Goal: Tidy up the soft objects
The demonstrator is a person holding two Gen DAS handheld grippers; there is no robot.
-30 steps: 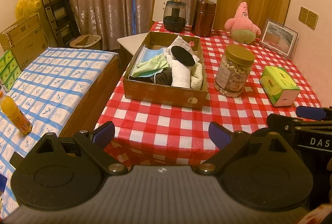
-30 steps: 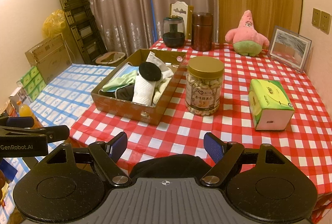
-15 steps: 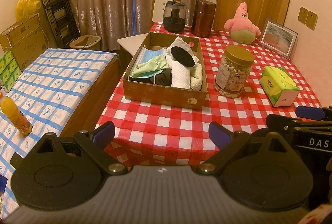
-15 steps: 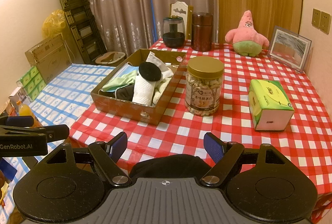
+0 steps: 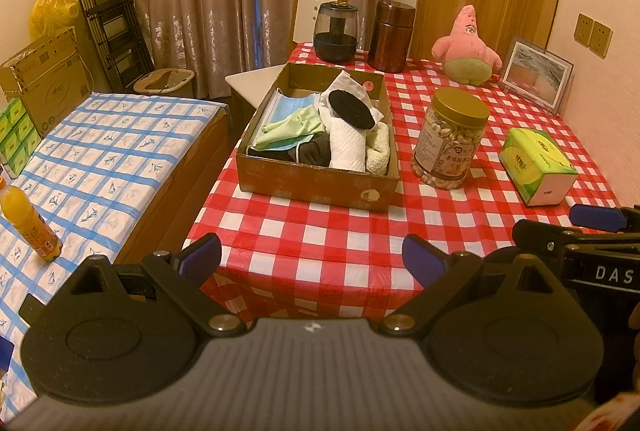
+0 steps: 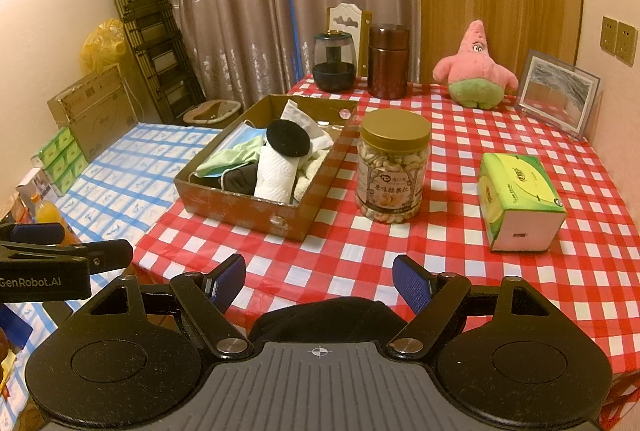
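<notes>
A brown cardboard box (image 5: 312, 187) (image 6: 244, 207) stands on the red checked table. It is packed with soft items: blue face masks (image 5: 292, 107), a green cloth (image 5: 296, 127), a rolled white towel (image 5: 348, 147) (image 6: 276, 171) and a round black pad (image 5: 352, 107) (image 6: 288, 139). A pink plush star (image 5: 466, 47) (image 6: 474, 71) sits at the table's far side. My left gripper (image 5: 312, 259) hangs open over the near table edge with nothing between its fingers. My right gripper (image 6: 320, 279) is also open, above a dark soft item (image 6: 328, 315) lying just below it.
A nut jar (image 5: 450, 139) (image 6: 394, 163) and a green tissue box (image 5: 536, 167) (image 6: 520, 203) stand right of the box. Two dark canisters (image 5: 390, 31) and a picture frame (image 5: 536, 79) line the far edge. A blue checked surface (image 5: 100, 151) with an orange bottle (image 5: 30, 223) lies left.
</notes>
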